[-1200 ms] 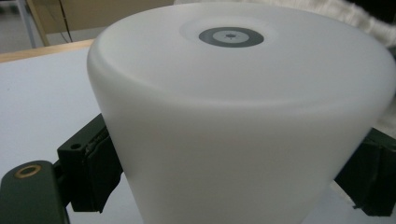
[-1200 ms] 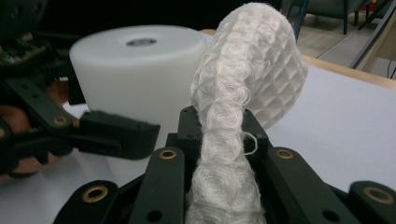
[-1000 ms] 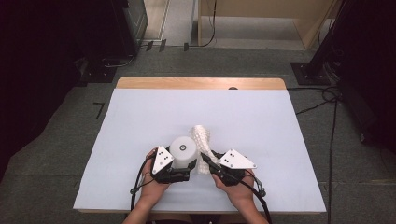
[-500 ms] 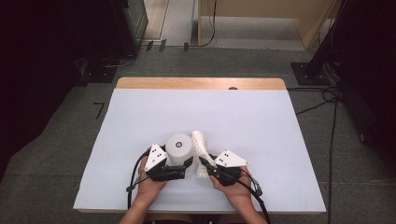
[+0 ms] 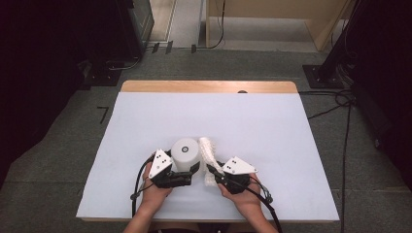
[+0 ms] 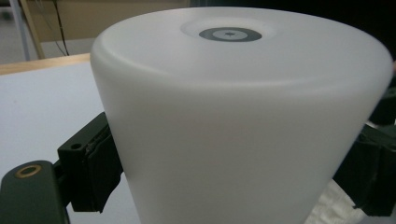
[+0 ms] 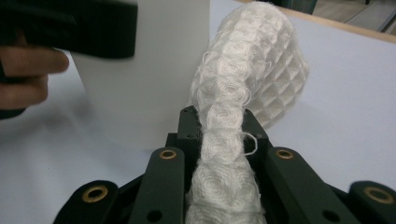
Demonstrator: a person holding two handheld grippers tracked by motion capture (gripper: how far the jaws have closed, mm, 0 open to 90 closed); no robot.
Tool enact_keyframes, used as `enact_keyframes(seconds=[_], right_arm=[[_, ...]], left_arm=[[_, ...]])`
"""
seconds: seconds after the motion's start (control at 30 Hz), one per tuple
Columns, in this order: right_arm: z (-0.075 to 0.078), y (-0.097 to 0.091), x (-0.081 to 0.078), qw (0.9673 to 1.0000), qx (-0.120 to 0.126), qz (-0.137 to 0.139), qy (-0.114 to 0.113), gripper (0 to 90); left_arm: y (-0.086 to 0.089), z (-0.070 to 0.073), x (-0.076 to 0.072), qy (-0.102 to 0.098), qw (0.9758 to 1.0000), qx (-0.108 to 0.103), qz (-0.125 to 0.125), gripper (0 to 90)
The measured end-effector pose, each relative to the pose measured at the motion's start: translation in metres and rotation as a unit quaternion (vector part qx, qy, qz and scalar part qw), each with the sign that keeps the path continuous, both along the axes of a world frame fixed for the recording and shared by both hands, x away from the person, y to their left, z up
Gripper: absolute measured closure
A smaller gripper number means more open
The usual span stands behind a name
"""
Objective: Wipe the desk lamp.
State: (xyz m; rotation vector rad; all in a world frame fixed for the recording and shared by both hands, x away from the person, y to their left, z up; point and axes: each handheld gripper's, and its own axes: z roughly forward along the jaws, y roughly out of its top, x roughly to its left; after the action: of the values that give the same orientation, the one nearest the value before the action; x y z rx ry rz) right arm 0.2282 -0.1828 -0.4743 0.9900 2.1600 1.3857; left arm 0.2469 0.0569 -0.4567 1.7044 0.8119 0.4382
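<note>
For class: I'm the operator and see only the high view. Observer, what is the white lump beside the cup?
Observer: A waffle-weave cloth, bunched into a thick strand. The right claw is shut on it.
Operator: Is the left claw really gripping the cup?
Observer: Yes. In the left gripper view its pads press both sides of the cup, low on the wall.
Operator: What is the mark on top of the cup?
Observer: A grey ring with a darker centre, set in a shallow round dip.
Operator: Does the cloth touch the cup?
Observer: In the right gripper view the cloth's top lies against the cup wall, or at least overlaps it; I cannot tell for sure.
</note>
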Motion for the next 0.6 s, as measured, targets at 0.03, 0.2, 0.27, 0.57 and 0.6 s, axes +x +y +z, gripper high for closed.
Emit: enact_keyframes(seconds=[0.03,0.2,0.27,0.57,0.6], right_arm=[[-0.001,0.001,0.0,1.0,-0.003,0.0,0.003,75.7],[-0.001,0.001,0.0,1.0,-0.005,-0.004,0.002,75.7],[0.002,0.0,-0.001,1.0,-0.002,-0.005,-0.004,75.7],[0.008,-0.011,0.001,0.9997,0.014,-0.02,-0.009,75.7],[0.008,-0.012,0.002,0.9996,0.014,-0.021,-0.008,75.7]], left_arm=[[0.001,0.001,0.0,0.0,1.0,-0.003,0.0,8.6],[-0.003,-0.005,0.0,0.0,1.0,0.007,-0.003,8.6],[-0.006,-0.007,-0.001,-0.004,0.9998,0.017,-0.003,8.6],[-0.012,-0.021,0.002,-0.02,0.9972,0.072,0.002,8.5],[-0.013,-0.022,0.002,-0.023,0.9966,0.079,0.001,8.5]])
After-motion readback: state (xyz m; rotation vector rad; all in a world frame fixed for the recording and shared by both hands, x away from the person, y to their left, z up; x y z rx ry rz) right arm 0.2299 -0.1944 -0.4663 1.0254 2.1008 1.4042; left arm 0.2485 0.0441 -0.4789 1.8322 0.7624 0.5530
